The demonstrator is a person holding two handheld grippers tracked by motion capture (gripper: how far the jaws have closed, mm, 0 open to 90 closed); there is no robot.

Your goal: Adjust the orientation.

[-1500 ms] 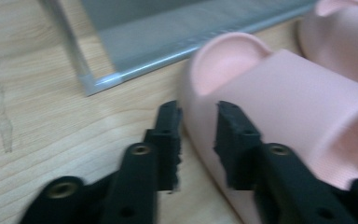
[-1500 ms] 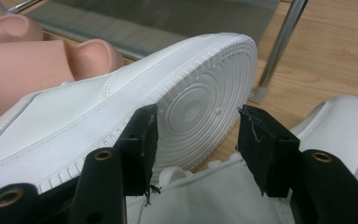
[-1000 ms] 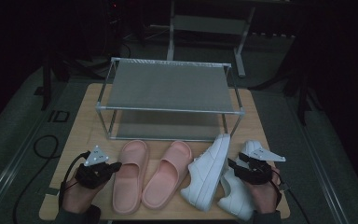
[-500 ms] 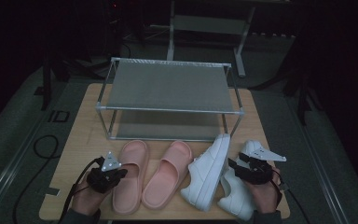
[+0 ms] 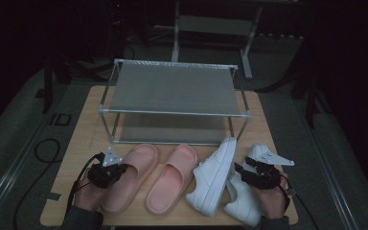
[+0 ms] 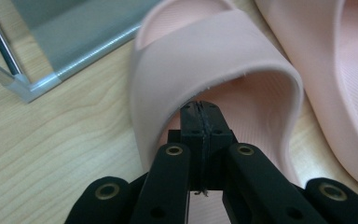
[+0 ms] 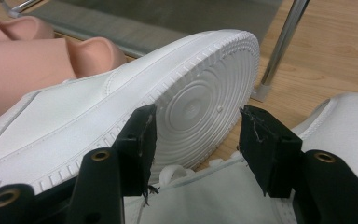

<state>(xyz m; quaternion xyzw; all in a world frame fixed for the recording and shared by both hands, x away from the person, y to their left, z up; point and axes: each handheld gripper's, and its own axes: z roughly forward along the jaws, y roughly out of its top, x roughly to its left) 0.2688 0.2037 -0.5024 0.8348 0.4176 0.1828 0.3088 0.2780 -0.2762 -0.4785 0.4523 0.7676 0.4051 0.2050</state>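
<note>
A rack (image 5: 172, 96) stands at twelve o'clock on the surface (image 5: 81, 124). Before it, from nine to three o'clock, lie two slippers (image 5: 129, 179) (image 5: 172, 177) side by side, then one sneaker (image 5: 213, 177) tipped on its side against the other sneaker (image 5: 244, 203).

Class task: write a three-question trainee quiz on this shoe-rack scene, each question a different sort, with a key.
1. True or false: the left gripper has its jaws wide apart.
2. Which footwear lies tipped on its side? A) left pink slide B) right pink slide C) left white sneaker
3. Fill in: the right gripper is at the right white sneaker, jaws ____.

Key: 1 false, they are shut at the strap's opening. 2 C, its sole faces the right gripper view. 3 open. The two-tier shoe rack holds no shoes.
</note>
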